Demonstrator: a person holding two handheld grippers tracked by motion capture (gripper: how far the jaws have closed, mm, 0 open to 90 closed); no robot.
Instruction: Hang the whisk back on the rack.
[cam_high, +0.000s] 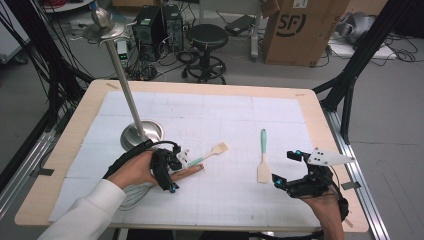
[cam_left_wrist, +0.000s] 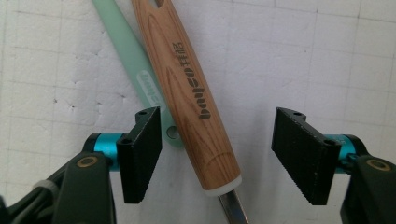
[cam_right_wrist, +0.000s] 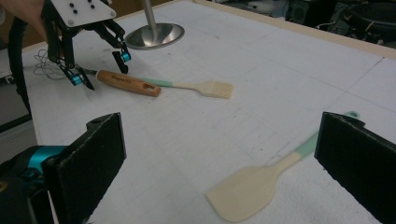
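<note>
High view, layout: white gridded mat (cam_high: 210, 125) covers the wooden table (cam_high: 65, 150); no container stands on it.
Stand: polished metal pole on a round dished base (cam_high: 142, 133) at the mat's left, its top carrying a small disc and ball.
Left gripper (cam_high: 176, 161): lowered over a wooden-handled tool (cam_left_wrist: 189, 88) lying flat on the mat, just right of the stand's base.
Left gripper, opening: jaws partly open, one to each side of the handle's lower end; gaps show on both sides, pads not pressing. No hold.
Wooden-handled tool, detail: brown grained handle with dark printed lettering, white collar and a metal shank at the near end.
Brush: mint-handled brush with pale bristles (cam_right_wrist: 201, 87) lies beneath the wooden handle, crossing it; its hanging-hole end sits just beside the left-hand pad in the left gripper view.
Spatula: mint-handled, cream-bladed spatula (cam_high: 263, 157) lies right of centre, well apart from the brush.
Right gripper (cam_high: 287, 170): wide open, empty, near the spatula's blade without touching.
Obscured: metal shank's working end cut off at the frame edge; lettering not legible.
</note>
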